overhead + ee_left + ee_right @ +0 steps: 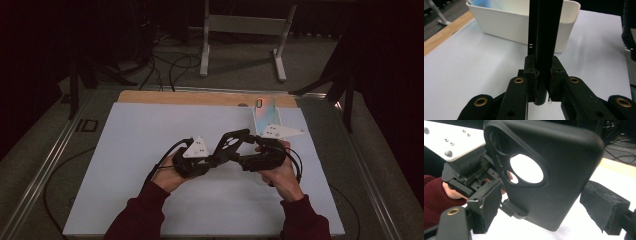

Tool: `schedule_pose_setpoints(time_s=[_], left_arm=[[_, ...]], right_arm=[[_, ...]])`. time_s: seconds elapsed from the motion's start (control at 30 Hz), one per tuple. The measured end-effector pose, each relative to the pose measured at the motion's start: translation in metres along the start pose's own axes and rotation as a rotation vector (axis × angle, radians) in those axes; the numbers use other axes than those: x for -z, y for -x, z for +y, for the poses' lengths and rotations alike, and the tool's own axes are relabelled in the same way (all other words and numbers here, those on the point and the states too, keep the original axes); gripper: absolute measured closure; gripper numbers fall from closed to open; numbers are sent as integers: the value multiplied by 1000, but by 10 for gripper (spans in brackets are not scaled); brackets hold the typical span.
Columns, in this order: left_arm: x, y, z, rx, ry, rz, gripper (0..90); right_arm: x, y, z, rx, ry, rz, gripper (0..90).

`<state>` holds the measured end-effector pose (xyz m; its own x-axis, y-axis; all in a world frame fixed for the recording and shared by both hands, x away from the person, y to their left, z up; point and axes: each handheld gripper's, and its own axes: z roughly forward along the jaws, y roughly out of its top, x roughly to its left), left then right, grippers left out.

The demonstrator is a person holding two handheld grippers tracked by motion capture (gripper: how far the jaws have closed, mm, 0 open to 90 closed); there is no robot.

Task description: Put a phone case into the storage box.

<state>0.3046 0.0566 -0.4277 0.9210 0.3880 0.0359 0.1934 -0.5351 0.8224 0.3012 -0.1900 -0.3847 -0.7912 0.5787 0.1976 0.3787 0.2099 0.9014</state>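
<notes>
I have the black phone case (544, 177) up off the tabletop (150, 150), between my two hands, at the middle of the white sheet. My left hand-held gripper (541, 82) is clamped tight on the case's edge; in the left gripper view the case runs up between the jaws as a thin dark slab, held edge-on. That thin-edge grip leaves the broad back face free for the other hand.

My right hand-held gripper (549, 212) stands with its jaws spread wide, one padded finger (486, 202) on each side of the case and neither pressing on it. The case's camera cut-out faces that gripper's camera, and the left gripper's grey plate (446, 142) shows behind. So the case hangs on the left grip alone.

The white bin (524, 25) sits at the far right of the tabletop, just beyond my hands, with a pale phone-like item (263, 107) showing in it. I judge this a hand-over near the bin, kept close so the carry is short.
</notes>
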Motion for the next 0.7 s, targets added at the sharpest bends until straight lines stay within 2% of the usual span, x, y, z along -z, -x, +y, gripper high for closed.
schedule_pose_setpoints(time_s=[0.2, 0.7], left_arm=[[0, -2, -1, 29, 2, 23, 804], [-2, -4, -2, 64, -7, 60, 803]], right_arm=[[3, 1, 1, -16, 36, -48, 142], [5, -3, 6, -29, 86, -102, 143]])
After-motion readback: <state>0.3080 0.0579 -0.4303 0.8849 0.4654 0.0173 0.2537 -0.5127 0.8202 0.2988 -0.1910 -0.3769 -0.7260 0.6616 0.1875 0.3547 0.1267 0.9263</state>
